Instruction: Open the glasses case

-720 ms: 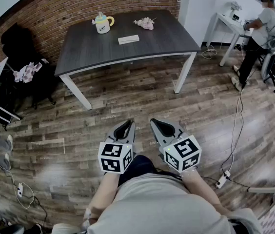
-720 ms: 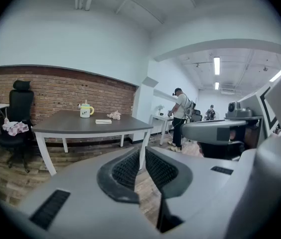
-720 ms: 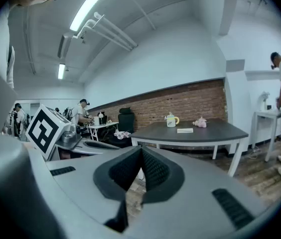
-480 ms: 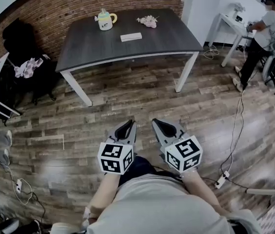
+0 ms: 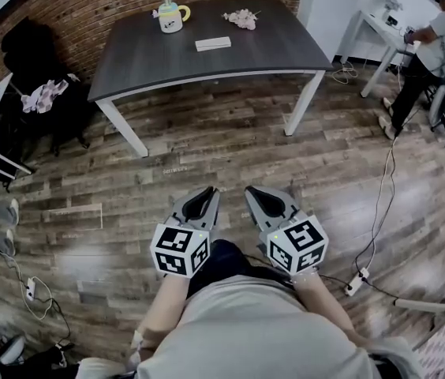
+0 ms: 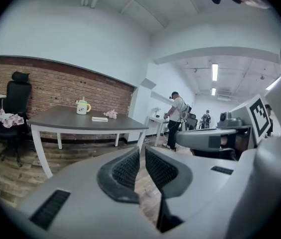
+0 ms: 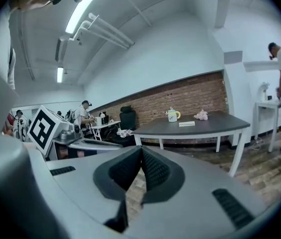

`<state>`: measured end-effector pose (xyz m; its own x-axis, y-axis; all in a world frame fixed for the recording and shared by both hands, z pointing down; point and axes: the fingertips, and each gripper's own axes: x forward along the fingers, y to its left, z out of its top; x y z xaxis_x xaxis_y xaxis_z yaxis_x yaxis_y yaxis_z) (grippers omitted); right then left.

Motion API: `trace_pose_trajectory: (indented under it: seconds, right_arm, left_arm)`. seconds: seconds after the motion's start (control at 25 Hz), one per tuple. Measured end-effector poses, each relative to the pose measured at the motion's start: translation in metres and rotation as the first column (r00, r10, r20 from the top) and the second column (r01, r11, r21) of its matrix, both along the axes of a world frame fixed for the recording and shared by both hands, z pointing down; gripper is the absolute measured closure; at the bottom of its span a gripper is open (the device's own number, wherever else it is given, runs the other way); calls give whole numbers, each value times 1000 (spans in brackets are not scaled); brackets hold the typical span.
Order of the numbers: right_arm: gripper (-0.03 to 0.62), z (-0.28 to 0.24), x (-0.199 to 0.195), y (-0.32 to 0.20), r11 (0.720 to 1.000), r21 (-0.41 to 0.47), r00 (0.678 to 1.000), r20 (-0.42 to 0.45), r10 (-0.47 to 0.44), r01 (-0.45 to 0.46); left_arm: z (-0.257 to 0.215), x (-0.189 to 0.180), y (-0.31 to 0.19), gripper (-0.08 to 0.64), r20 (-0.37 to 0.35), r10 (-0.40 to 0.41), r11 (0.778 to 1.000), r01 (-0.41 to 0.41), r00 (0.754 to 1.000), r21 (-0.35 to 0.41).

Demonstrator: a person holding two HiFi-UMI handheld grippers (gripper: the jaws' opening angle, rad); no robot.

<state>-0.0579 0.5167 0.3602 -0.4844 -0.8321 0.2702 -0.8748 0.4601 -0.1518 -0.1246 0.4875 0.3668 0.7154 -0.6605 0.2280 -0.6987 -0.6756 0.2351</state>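
Sitting on the table (image 5: 270,54) are a glasses case (image 5: 213,43) and cup (image 5: 170,16).

Bare wooden floor (image 5: 230,156) lies open from the left tongs (image 5: 207,190) and right tongs (image 5: 251,189) at lower centre up to the dark desk (image 5: 278,50) at the top. On the desk, a mug (image 5: 170,16), a flat white case (image 5: 213,43) and a pink bundle (image 5: 242,18) sit well apart. A black chair (image 5: 29,58) crowds the upper left.
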Motion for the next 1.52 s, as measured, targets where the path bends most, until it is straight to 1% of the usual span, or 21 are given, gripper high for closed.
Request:
trace_pose_trajectory:
  seconds: [0.12, 0.2, 0.24, 0.28, 0.4, 0.48, 0.56, 0.68, 0.76, 0.88, 1.08, 1.24, 1.36, 1.52]
  right_arm:
    - [583, 4, 4, 1, 1000, -17, 1000, 27, 7, -7]
    - [581, 8, 4, 3, 999, -31, 1000, 28, 11, -10]
    - [559, 10, 4, 2, 999, -38, 1000, 25, 8, -7]
    - [530, 12, 3, 2, 999, -45, 1000, 22, 5, -4]
    - [510, 19, 3, 0, 998, -67, 1000, 22, 7, -6]
    - [486, 22, 4, -5, 997, -76, 1000, 20, 15, -14]
    - [454, 23, 6, -12, 997, -79, 1000, 8, 19, -18]
    - [449, 24, 12, -26, 997, -76, 1000, -11, 24, -25]
    - [449, 27, 18, -38, 996, -80, 999, -11, 39, -40]
    - [440, 31, 26, -62, 993, -98, 998, -11, 59, -60]
    - [439, 33, 34, -116, 992, -107, 997, -14, 73, -74]
    - [439, 31, 43, -171, 989, -109, 995, -18, 95, -97]
    - [439, 24, 51, -215, 988, -103, 993, -20, 114, -116]
    - [439, 11, 56, -272, 989, -91, 993, -33, 117, -120]
  left_arm:
    - [1, -3, 1, 508, 7, -17, 1000, 17, 1000, -2]
    - [4, -5, 3, 508, 18, -25, 1000, 25, 1000, -9]
    - [6, -6, 4, 508, 24, -24, 1000, 24, 999, -14]
    - [9, -5, 4, 507, 28, -15, 1000, 16, 999, -25]
    - [18, 1, 8, 497, 39, 34, 997, -31, 999, -66]
    - [22, 4, 6, 471, 51, 48, 996, -44, 998, -74]
    - [25, 6, -1, 411, 57, 49, 996, -44, 997, -80]
    - [27, 8, -18, 403, 55, 28, 997, -24, 998, -75]
    - [29, 11, -31, 382, 55, 24, 997, -20, 998, -76]
    - [30, 11, -59, 377, 44, 7, 998, -4, 999, -68]
    - [34, 10, -122, 377, 43, -16, 997, 19, 999, -78]
    - [32, 12, -180, 379, 27, -3, 996, 6, 1000, -87]
    - [23, 15, -225, 379, 26, 11, 997, -10, 1000, -73]
    - [11, 18, -280, 379, 23, 31, 998, -30, 999, -54]
